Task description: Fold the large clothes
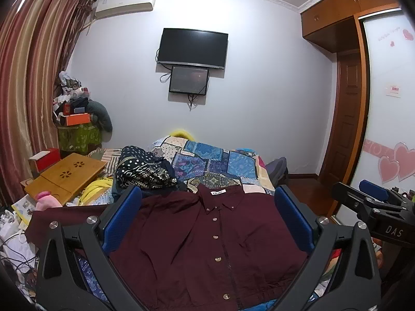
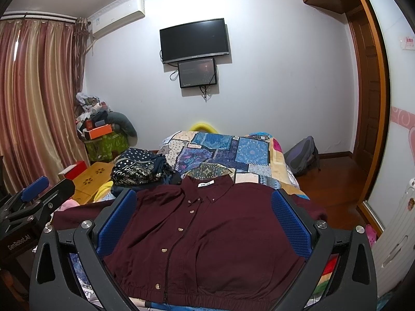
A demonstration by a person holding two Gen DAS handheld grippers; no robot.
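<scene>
The left gripper [image 1: 207,220] is level and spread wide, its blue pads [image 1: 122,217] far apart with nothing between them. The right gripper [image 2: 205,220] matches it, just beside it on its right, blue pads [image 2: 290,223] equally parted.

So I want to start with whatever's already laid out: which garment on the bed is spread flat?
The maroon button-up shirt, spread flat, front up, nearest both grippers. The dark patterned garment behind it to the left lies in a crumpled heap.

One maroon shirt [image 1: 207,238], two screens [image 1: 193,48], one backpack [image 2: 302,159].
</scene>
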